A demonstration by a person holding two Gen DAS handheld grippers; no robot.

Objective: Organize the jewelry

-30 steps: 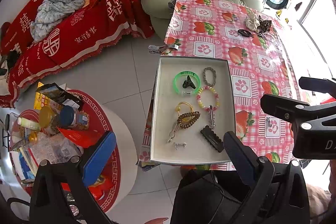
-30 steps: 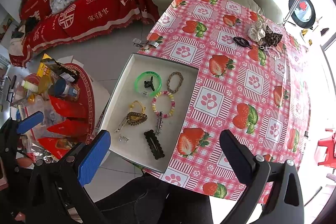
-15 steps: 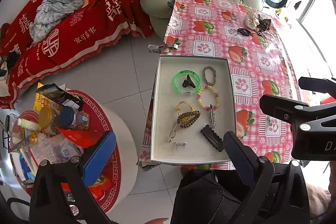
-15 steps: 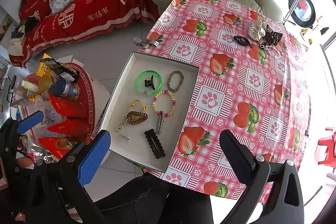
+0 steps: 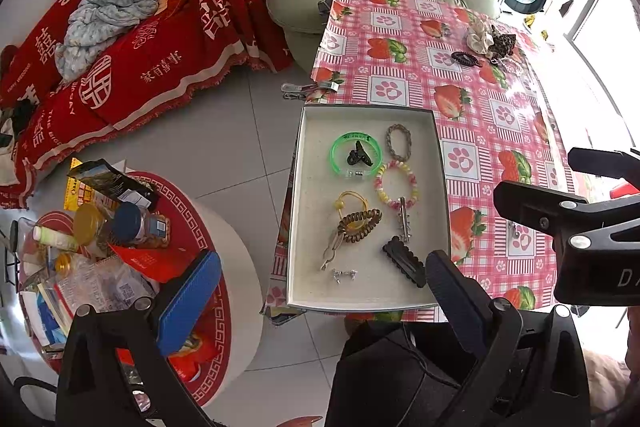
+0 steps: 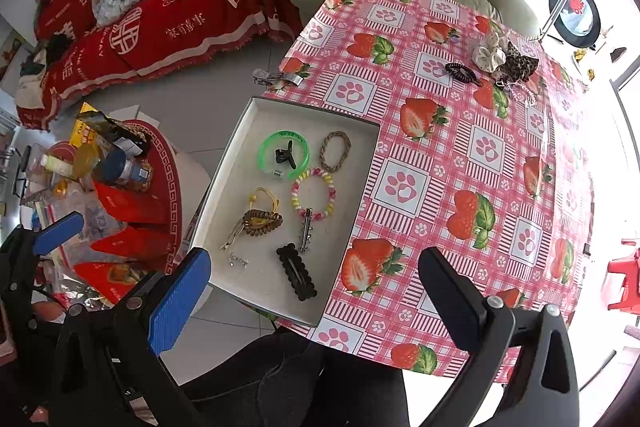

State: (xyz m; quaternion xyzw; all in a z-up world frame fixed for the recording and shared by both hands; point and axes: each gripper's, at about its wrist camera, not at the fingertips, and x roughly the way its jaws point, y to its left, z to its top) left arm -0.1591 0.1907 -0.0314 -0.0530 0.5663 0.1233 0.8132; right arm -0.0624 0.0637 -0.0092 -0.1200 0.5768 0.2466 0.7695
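Both hand-held grippers hang above the near edge of the counter (image 6: 460,155), which is covered with a pink checked cloth printed with strawberries and paw marks. The left hand-held gripper (image 5: 320,291) is released, its fingers spread wide and empty, and the shallow white rectangular cardboard tray (image 5: 308,227) lies just ahead of it, seen between the two fingers. The right hand-held gripper (image 6: 312,287) is likewise released and holds nothing; from its camera the tray (image 6: 240,163) sits ahead and to the left. In the tray lie a translucent green plastic bangle (image 5: 340,151) with a small black claw clip (image 5: 357,155) inside its ring, a braided tan cord bracelet (image 5: 398,142), a pink-and-yellow beaded bracelet (image 5: 396,185), a brown spiral hair tie (image 5: 359,220) and a black scalloped snap clip (image 5: 404,261). Well apart, at the far end of the counter, lie a black coil hair tie (image 6: 460,71), a cream scrunchie (image 6: 489,55) and a leopard-print scrunchie (image 6: 518,65), close together.
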